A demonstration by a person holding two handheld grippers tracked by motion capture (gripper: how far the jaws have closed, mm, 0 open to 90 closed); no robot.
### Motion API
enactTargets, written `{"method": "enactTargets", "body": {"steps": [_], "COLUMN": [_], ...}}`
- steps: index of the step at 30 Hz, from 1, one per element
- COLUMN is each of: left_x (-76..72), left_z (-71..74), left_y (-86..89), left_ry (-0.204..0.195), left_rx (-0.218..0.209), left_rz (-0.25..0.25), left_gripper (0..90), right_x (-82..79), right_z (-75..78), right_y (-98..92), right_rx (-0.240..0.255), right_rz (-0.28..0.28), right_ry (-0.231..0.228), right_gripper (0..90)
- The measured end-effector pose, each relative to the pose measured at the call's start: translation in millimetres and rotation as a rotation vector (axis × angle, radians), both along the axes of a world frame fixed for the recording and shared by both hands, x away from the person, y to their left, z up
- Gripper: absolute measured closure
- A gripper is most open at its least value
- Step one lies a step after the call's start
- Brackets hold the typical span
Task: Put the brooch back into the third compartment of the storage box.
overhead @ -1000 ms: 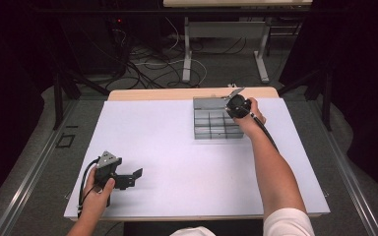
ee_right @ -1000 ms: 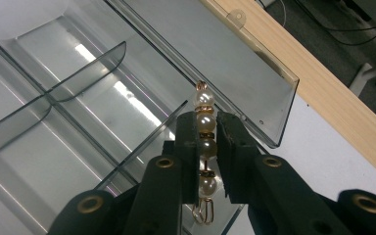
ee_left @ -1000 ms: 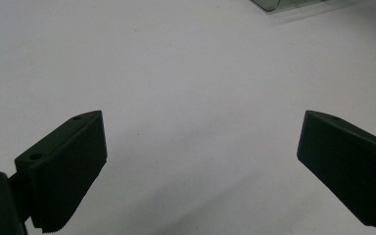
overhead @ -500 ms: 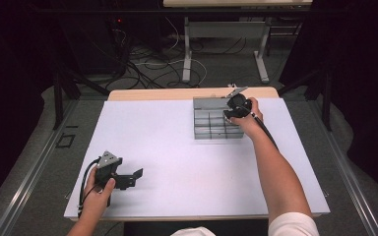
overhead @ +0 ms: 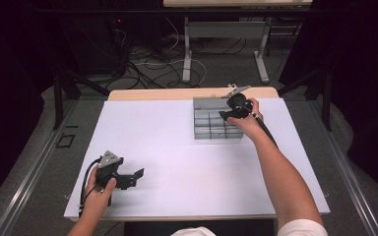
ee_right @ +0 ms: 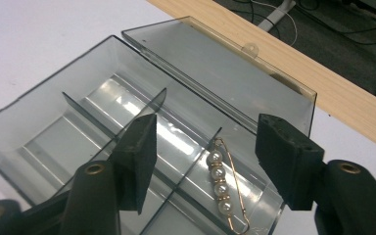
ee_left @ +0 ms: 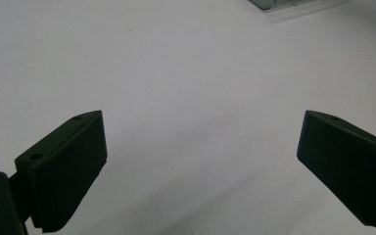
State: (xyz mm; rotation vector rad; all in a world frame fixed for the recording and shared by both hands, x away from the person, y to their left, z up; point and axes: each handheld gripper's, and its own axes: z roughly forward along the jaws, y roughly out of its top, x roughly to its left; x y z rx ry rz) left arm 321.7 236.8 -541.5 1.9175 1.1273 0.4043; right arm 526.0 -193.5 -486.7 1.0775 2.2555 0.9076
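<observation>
Smoky plastic box [ee_right: 142,132]: we found its lid open, pearl pin [ee_right: 223,188] lying in a compartment.
Right gripper [ee_right: 203,164]: jaws just opening above the pin, nothing between.
Left gripper [ee_left: 200,166]: spread, idle.
Remaining: we judged closing the lid.

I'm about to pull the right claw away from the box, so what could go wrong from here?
The right claw, whose jaws have just been opening, hangs over the pearl pin lying in a compartment of the clear box. Lifting off at a slant could clip a thin divider and shift the box. The pin's wire loop might snag a jaw and come back out. The open lid lies behind, so a backward sweep could knock it.
</observation>
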Motion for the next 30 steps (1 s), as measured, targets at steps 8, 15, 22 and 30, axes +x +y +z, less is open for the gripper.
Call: {"method": "enactTargets", "body": {"steps": [8, 15, 22, 30], "left_x": [-0.4, -0.5, -0.4, -0.5], "left_z": [-0.7, -0.5, -0.7, -0.6], "left_y": [-1.5, -1.6, -1.6, -1.7], "left_ry": [-0.006, -0.007, -0.005, -0.006], "left_rx": [-0.010, -0.011, -0.009, -0.009], "left_rz": [0.007, 0.006, 0.007, 0.008], "left_gripper": [4.2, 4.2, 4.2, 4.2], "right_x": [-12.2, -23.8, -36.0, -58.3], "right_z": [13.1, 21.3, 30.1, 39.5], "right_y": [4.4, 4.3, 0.3, -4.1], "right_rx": [0.054, 0.099, 0.062, 0.092], "right_rz": [0.010, -0.012, -0.015, 0.008], "right_ry": [-0.007, 0.029, 0.063, 0.050], "right_gripper": [29.3, 24.9, 17.1, 14.6]}}
